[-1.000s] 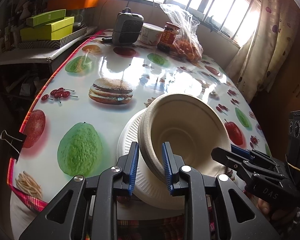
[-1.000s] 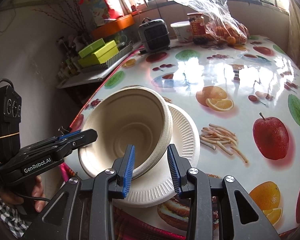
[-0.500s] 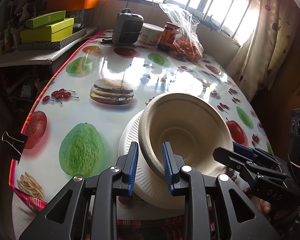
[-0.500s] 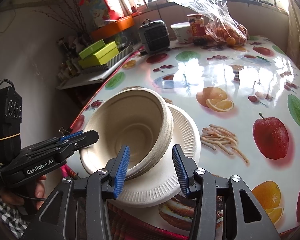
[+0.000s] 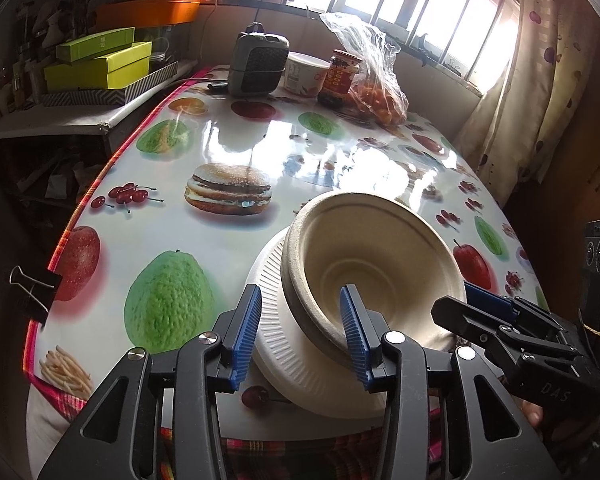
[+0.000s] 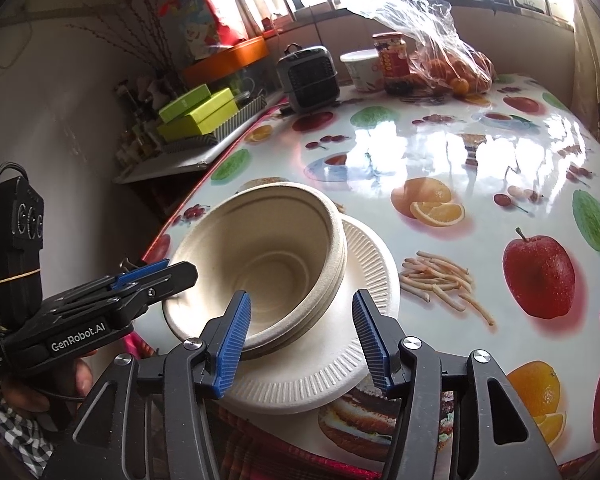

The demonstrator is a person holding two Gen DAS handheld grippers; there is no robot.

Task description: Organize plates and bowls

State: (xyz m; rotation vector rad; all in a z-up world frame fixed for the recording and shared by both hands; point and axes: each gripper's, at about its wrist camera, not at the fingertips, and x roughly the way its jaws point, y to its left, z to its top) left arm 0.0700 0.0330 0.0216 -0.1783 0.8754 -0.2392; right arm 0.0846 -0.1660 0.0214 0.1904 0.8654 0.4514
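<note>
Bowls [image 5: 364, 264] of rough beige pulp sit nested and tilted on ribbed white paper plates [image 6: 340, 364] at the lower centre of both views, on the glossy fruit-print tablecloth [image 5: 220, 236]. Left gripper [image 5: 302, 334] and right gripper [image 6: 302, 334] straddle the bowl rims, blue ridged pads spreading, clear of them.

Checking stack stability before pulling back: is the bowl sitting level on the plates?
No, in the right wrist view the bowl stack sits tilted on the ribbed plates, its mouth tipped toward the camera rather than facing straight up.
</note>
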